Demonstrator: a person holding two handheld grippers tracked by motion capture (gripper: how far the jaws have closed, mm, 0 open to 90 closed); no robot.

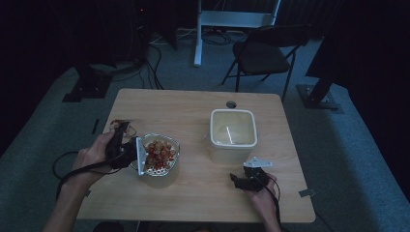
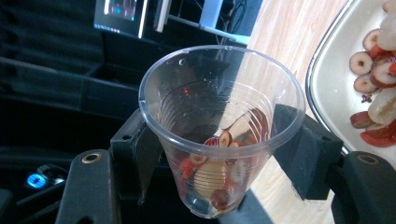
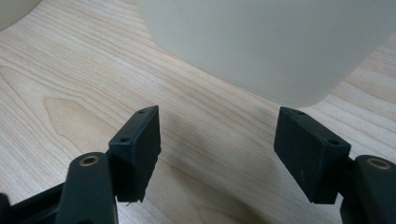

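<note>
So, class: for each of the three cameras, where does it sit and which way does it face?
High view: above the person's side, facing down on the table; shows both forearms, left gripper, right gripper.
Left gripper view: rides that gripper; jaws clamp the plastic cup.
Right gripper view: low over the table, open jaws facing the white container.
Shared: the bowl, high and left.

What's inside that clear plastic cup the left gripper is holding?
The clear plastic cup holds a few fruit pieces at its bottom: pale chunks and red-skinned slices. The pads cover parts of its wall.
</note>
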